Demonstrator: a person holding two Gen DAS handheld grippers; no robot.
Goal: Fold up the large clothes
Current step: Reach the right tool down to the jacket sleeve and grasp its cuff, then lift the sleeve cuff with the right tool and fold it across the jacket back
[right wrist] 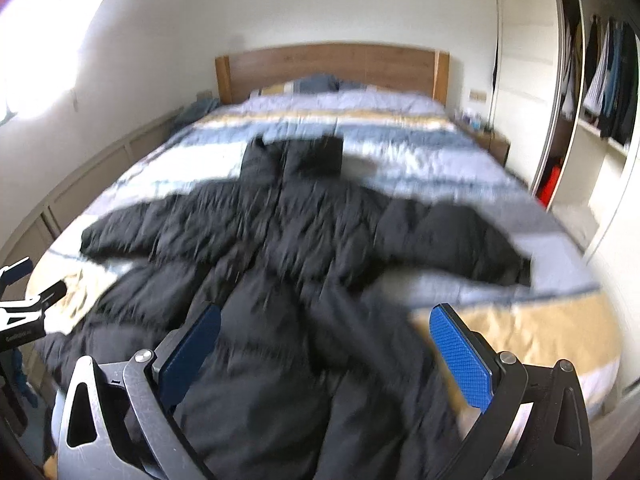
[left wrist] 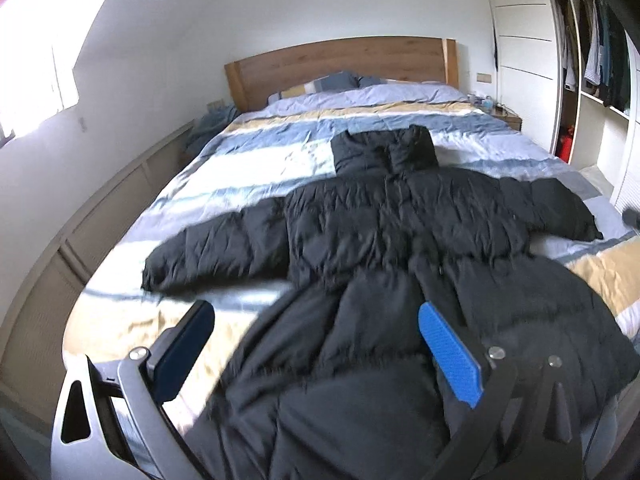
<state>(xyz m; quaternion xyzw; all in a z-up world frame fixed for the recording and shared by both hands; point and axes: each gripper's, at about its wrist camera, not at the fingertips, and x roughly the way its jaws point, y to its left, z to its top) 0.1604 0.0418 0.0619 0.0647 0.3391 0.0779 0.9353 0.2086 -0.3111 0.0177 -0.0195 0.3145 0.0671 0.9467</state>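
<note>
Currently black puffer jacket [left wrist: 400, 248] lies spread flat on the bed [left wrist: 248, 152], front up, hood [left wrist: 384, 150] pointing at the wooden headboard [left wrist: 340, 64], both sleeves out sideways. Hem end is bunched and sits nearest the cameras, at the foot of the bed.

Left tongs [left wrist: 316, 332]: jaws spread wide, holding nothing. Left pad [left wrist: 184, 348] is over bare striped duvet just off the jacket's left hem edge, right pad [left wrist: 448, 356] over the lower body of the jacket.

Right tongs [right wrist: 324, 340]: jaws also wide apart, empty. One pad [right wrist: 192, 352] over the jacket's lower body, the other [right wrist: 460, 360] over the tan duvet stripe just past the jacket's right edge. Right wrist view is motion-blurred, so can't tell whether the pads touch fabric.

Edges: left sleeve cuff [left wrist: 156, 272] stops short of the bed's left edge; right sleeve cuff [left wrist: 588, 232] lies near the right edge. Bare duvet shows beyond the hood up to the pillows [left wrist: 336, 80], and on both sides of the hem.

Room: low panelled wall [left wrist: 80, 232] runs close along the bed's left side. Open wardrobe [left wrist: 592, 52] with hanging clothes stands to the right, with a strip of floor between it and the bed. Left tongs' body shows at the left border of the right wrist view.
</note>
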